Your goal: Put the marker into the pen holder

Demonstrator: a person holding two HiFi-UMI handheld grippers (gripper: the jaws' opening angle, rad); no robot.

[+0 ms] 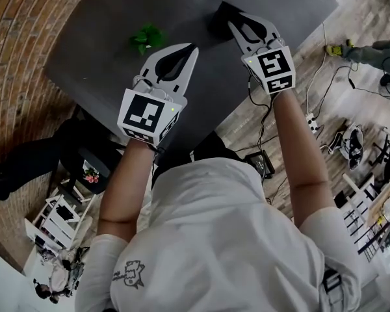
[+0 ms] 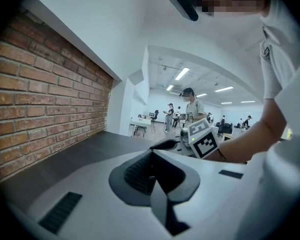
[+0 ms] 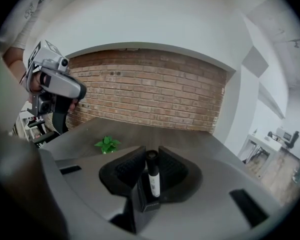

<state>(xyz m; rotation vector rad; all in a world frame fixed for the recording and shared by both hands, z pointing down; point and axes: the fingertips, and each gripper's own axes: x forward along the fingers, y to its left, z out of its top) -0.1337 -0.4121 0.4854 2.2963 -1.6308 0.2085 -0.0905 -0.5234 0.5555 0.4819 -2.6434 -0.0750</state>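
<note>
Holding marker [image 3: 153, 181] clamped upright in right gripper [image 3: 151, 156], w/ long axis vert. & lower end at mouth of pen holder [image 3: 140, 204] straight below, far right on table [image 1: 104, 44]; left gripper [image 2: 153, 176] closed, empty, farther off.

Nothing can be read. The marker [image 3: 152, 176] between the right gripper's [image 3: 151, 156] jaws has a white label with print too small to make out. The cube [image 1: 146, 114] behind the left gripper's [image 1: 192, 46] jaws shows only black-and-white square patterns.
</note>
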